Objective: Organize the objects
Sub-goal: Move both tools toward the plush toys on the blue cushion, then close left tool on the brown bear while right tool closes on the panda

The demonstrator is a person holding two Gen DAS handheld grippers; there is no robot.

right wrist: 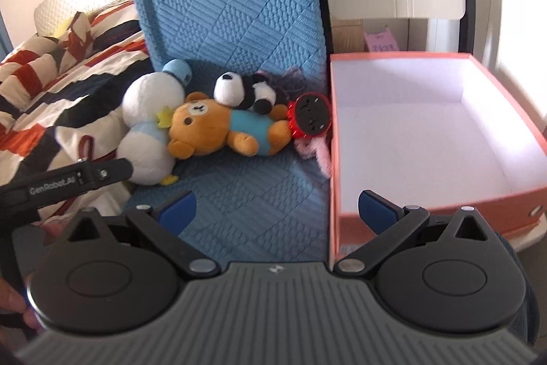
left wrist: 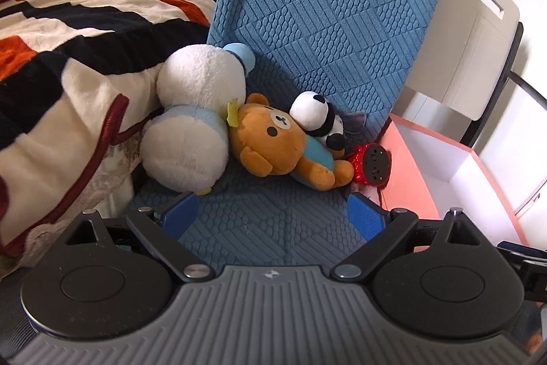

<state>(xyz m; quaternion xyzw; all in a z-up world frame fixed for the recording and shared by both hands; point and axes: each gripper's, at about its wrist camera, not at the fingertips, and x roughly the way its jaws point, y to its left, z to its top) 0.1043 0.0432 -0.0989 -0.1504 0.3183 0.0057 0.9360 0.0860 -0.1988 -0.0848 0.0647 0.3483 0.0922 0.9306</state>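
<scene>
Several plush toys lie on a blue quilted chair seat (left wrist: pixel 259 221) (right wrist: pixel 246 194): a white and light-blue duck (left wrist: pixel 195 118) (right wrist: pixel 147 125), a brown bear (left wrist: pixel 273 142) (right wrist: pixel 212 132), a panda (left wrist: pixel 318 118) (right wrist: pixel 242 91) on top of the bear, and a red round toy with a black face (left wrist: pixel 372 163) (right wrist: pixel 309 118). A pink fluffy item (right wrist: pixel 314 149) lies by the box. My left gripper (left wrist: pixel 273 218) is open and empty in front of the toys. My right gripper (right wrist: pixel 277 214) is open and empty, its right finger over the box's near corner.
An open orange box (right wrist: pixel 427 132) (left wrist: pixel 441 159) with a white inside stands right of the chair. A striped red, white and navy blanket (left wrist: pixel 68 33) (right wrist: pixel 44 91) covers the bed on the left. A white chair back (left wrist: pixel 478 33) stands behind. The left gripper's arm (right wrist: pixel 68 183) shows at left.
</scene>
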